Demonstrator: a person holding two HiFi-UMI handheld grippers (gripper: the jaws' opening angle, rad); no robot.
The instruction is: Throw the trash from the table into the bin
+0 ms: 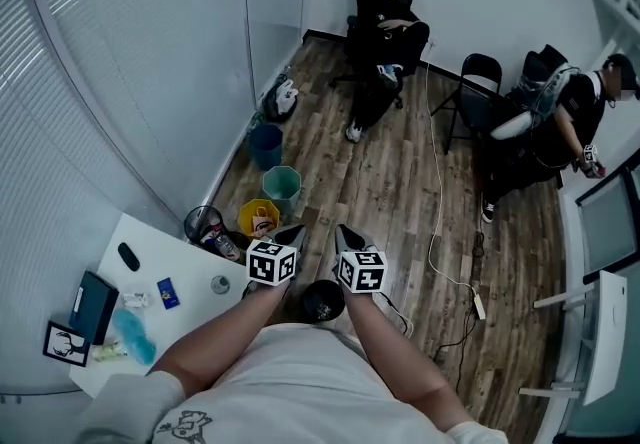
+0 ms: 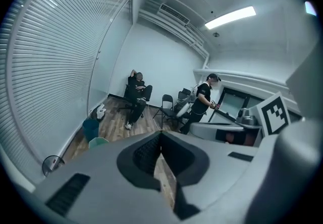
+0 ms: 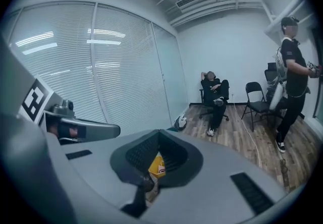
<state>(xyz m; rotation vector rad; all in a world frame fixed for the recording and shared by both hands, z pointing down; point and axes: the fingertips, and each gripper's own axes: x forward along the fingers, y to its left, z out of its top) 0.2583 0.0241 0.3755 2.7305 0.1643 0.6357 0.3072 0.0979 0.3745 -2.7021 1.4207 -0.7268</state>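
A: Are either of the tongs carrying anything?

B: No. The left tongs (image 2: 161,136) are pinched together at the tips with nothing between them. The right tongs (image 3: 159,136) are closed tight and empty too. The yellow showing through their gap looks like the yellow bin (image 1: 259,218) on the floor beyond.

A: So where is the trash?

B: On the table (image 1: 175,257), at lower left in the head view: a crumpled teal wrapper (image 1: 135,334), a small blue packet (image 1: 168,292), a little round cap (image 1: 220,284) and a white scrap (image 1: 135,300). Both tongs hang over the floor, beside the table's edge and apart from all of it.

A: And the bins?

B: A black wire bin (image 1: 203,224) just off the table's corner already has litter in it. A green bin (image 1: 282,187) and a blue bin (image 1: 266,145) stand farther along the wall.

A: Your read on progress?

B: Midway at best, since several pieces are left to pick up. Whether the dark box (image 1: 92,306) counts as trash I can't tell.
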